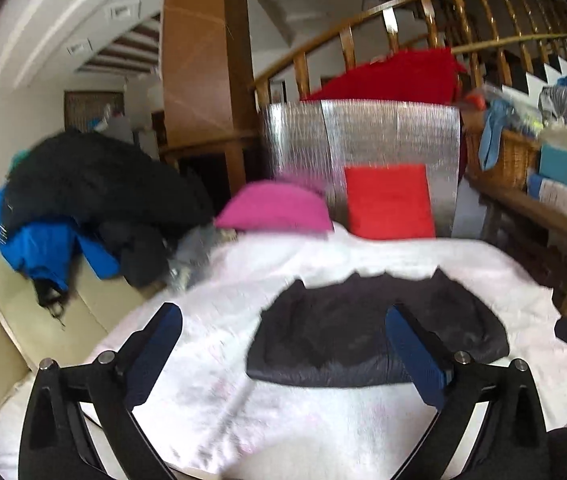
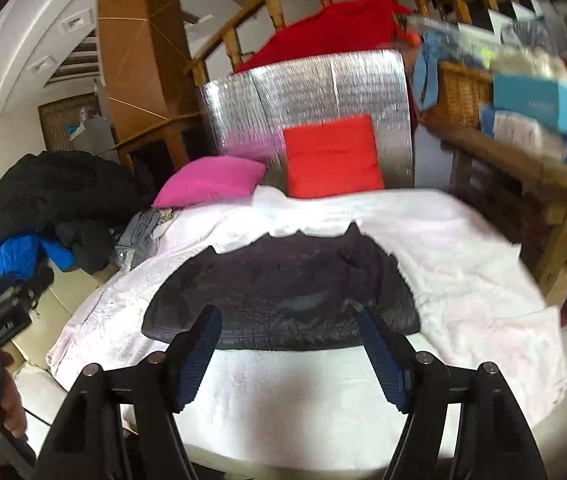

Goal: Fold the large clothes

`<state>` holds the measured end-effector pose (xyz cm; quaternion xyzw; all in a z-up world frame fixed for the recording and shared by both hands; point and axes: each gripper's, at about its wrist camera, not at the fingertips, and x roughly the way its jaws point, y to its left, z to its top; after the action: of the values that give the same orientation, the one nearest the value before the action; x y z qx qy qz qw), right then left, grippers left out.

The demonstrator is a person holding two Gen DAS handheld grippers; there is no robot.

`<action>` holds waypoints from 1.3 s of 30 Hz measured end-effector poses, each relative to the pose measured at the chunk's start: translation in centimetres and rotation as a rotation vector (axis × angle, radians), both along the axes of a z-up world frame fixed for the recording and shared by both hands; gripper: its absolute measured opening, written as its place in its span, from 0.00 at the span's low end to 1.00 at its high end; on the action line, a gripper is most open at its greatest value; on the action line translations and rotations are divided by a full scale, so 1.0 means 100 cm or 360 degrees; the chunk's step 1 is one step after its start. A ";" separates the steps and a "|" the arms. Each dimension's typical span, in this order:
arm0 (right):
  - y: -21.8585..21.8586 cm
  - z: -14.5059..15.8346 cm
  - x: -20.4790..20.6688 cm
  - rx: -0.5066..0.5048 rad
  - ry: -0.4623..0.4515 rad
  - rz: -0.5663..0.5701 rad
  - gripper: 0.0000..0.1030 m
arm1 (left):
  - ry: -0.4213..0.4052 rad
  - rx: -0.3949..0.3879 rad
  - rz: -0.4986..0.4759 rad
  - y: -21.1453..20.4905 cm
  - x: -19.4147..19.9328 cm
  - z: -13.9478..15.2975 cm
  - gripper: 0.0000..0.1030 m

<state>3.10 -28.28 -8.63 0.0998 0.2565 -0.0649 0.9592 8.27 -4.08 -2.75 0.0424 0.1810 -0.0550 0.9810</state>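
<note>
A folded black jacket (image 2: pixel 283 292) lies on the white sheet (image 2: pixel 443 248). Both the left gripper (image 1: pixel 283 340) and right gripper (image 2: pixel 287 344) hover above it, jaws released and empty.

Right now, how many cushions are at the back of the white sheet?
2. The pink cushion lies at the back left; the red cushion stands right of it against the silver mat. The clothes pile may hide others.

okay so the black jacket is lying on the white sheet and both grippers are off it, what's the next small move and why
Probably lower both open grippers, left gripper and right gripper, to the near edge of the black jacket. It lies flat on the white sheet, seemingly half folded, and neither gripper holds anything.
</note>
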 end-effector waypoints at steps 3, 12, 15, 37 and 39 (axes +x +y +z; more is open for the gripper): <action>0.016 0.023 -0.023 -0.0081 -0.0049 -0.0010 0.72 | -0.0069 -0.0026 0.0031 0.009 -0.021 0.019 1.00; 0.043 0.045 -0.055 -0.0092 -0.0069 0.0006 0.72 | -0.0187 -0.0026 0.0101 0.023 -0.063 0.048 1.00; 0.054 0.043 -0.057 -0.0130 -0.0059 0.0003 0.72 | -0.0207 -0.0025 0.0100 0.023 -0.073 0.053 1.00; 0.061 0.053 -0.064 -0.0197 -0.0090 -0.0069 0.72 | -0.0206 -0.0012 0.0149 0.034 -0.078 0.054 1.00; 0.062 0.054 -0.065 -0.0203 -0.0093 -0.0063 0.72 | -0.0215 -0.0011 0.0153 0.034 -0.080 0.055 1.00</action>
<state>-3.44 -22.09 -3.21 0.0454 0.2215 -0.0971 0.9692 0.32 -0.66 2.74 0.0339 0.1160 -0.0056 0.9927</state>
